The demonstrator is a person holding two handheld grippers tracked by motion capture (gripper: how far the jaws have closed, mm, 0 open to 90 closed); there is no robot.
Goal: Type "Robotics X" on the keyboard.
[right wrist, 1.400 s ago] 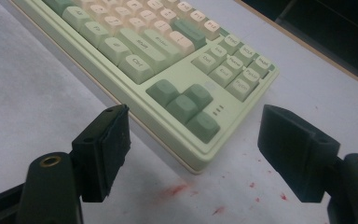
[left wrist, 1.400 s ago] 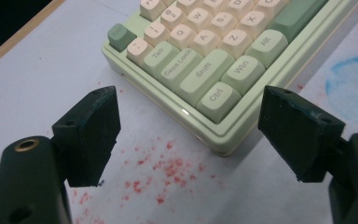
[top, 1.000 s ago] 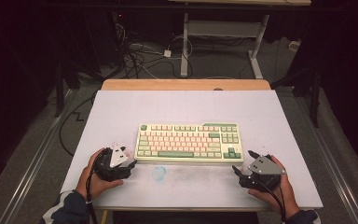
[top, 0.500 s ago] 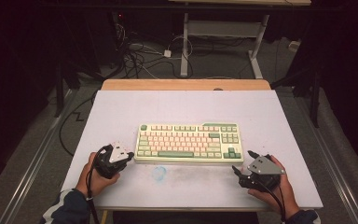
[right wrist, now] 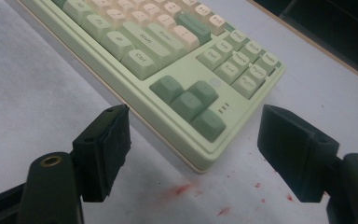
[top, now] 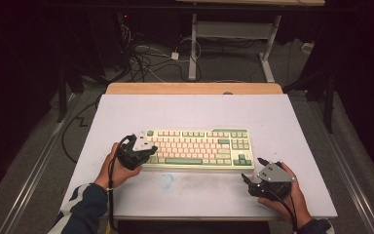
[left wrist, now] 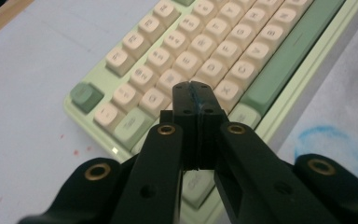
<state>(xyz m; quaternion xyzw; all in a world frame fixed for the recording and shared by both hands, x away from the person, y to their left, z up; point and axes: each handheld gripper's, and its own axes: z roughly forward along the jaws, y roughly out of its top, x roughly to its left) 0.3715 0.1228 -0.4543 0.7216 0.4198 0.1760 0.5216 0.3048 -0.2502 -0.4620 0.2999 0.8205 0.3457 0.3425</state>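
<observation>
Keyboard (top: 197, 148) is the one object being worked on: a single pale green board with cream keys, lying flat in the middle of the white table (top: 195, 109), its long side running left to right. Nearest the person, the right gripper (top: 253, 179) rests on the table just off the keyboard's near right corner, jaws spread wide with nothing between them; in the right gripper view that corner and the dark green arrow keys (right wrist: 189, 100) sit in the gap ahead of the pads. A little farther in, the left gripper (top: 148, 150) hangs over the keyboard's left end, jaws pressed fully together and holding nothing, the closed tip (left wrist: 196, 100) poised above the lower-left letter keys. Judging by this, the work looks barely begun: the shut tip seems readied to press a key, and no key is visibly pushed down yet. A faint blue smudge (top: 166, 181) marks the table near the keyboard's front edge. Two grippers, one keyboard, one table.
</observation>
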